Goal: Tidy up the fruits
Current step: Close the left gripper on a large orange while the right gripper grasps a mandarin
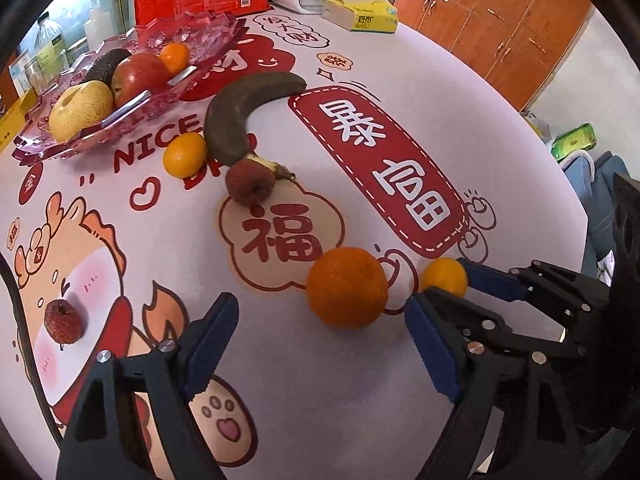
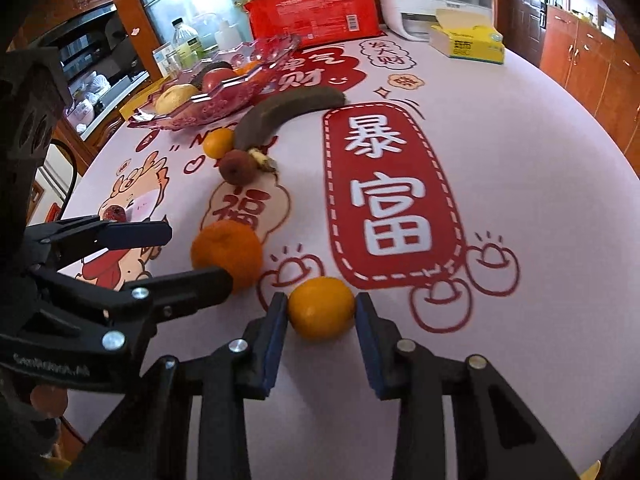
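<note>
A round table [image 2: 520,152] under a printed festive cloth carries everything. At its far side sits a pink glass fruit tray [image 1: 120,120], already holding a pear [image 1: 80,110], a red apple [image 1: 138,76], a dark avocado [image 1: 106,66] and a small orange [image 1: 175,56]. Just in front of the tray lies an overripe, brown banana [image 1: 236,116], with a tangerine [image 1: 185,155] touching its inner curve and a wrinkled red fruit [image 1: 250,182] at its stem end.

Nearer the camera, a big orange [image 1: 347,288] rests on the cloth, between the wide-spread jaws of the left gripper [image 1: 320,344], which touch nothing; its fingers stand either side, clear of the peel. The right gripper [image 2: 321,312] brackets a small mandarin [image 2: 321,307], the blue pads meeting its sides, so I read it as gripped, though the fruit still sits on the table. Another small dried red fruit [image 1: 64,322] lies alone to the left, well apart.

The step in hand looks like picking up loose fruit for the tray, both hands working at once. Next, the right hand needs a firm but gentle hold, then a lift and a carry across to the tray without brushing the big orange. The left hand must settle lower around its orange before closing.
</note>
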Motion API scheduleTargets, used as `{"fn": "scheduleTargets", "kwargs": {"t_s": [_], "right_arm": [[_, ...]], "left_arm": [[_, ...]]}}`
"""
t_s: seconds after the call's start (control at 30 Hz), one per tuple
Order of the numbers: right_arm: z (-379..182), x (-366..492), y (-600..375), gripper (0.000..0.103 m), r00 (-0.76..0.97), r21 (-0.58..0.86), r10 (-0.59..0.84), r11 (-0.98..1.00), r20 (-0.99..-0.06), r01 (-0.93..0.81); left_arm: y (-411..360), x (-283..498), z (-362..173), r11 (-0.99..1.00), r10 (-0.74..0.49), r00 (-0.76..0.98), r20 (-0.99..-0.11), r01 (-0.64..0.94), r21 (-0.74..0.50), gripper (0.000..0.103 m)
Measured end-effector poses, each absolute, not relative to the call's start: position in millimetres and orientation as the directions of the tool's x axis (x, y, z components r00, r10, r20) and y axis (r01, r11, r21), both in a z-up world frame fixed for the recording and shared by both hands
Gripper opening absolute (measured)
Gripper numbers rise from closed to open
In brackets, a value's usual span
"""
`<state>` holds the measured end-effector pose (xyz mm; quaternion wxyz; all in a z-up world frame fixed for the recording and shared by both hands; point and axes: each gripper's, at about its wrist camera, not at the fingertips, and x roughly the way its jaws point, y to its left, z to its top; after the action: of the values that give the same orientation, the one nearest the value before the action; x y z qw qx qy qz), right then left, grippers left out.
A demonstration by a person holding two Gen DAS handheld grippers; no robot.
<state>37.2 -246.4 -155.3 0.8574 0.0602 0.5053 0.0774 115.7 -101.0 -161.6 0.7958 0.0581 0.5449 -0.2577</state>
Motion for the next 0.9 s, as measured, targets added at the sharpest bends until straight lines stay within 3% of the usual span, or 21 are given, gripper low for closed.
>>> {"fn": "scheduleTargets", "kwargs": {"t_s": [0.13, 0.3, 0.53, 0.6, 0.9], "right_arm": [[-155, 33, -255, 0.034, 0.476, 0.178, 0.182, 0.983, -0.86, -0.054], [-155, 31, -265, 0.034, 0.477, 0.181, 0.176, 0.983, -0.861, -0.036], [-155, 30, -269, 0.034, 0.481, 0.19, 0.187, 0.981, -0.857, -0.042], [-155, 29, -269, 0.034, 0.482, 0.197, 0.192, 0.98, -0.855, -0.04], [-154, 32, -270, 0.034, 0.47, 0.202, 0.201, 0.978, -0.859, -0.048]], "left_arm": [[-108, 115, -166, 0.863, -0.334, 0.27, -0.903, 0.473, -0.178, 0.079], [-115, 117, -175, 0.873, -0.319, 0.25, -0.914, 0.453, -0.181, 0.064], [-120, 118, -175, 0.889, -0.312, 0.29, -0.905, 0.425, -0.17, 0.055], [-121, 117, -174, 0.887, -0.333, 0.293, -0.896, 0.421, -0.192, 0.043], [-120, 107, -171, 0.898, -0.302, 0.315, -0.9, 0.411, -0.157, 0.042]]}}
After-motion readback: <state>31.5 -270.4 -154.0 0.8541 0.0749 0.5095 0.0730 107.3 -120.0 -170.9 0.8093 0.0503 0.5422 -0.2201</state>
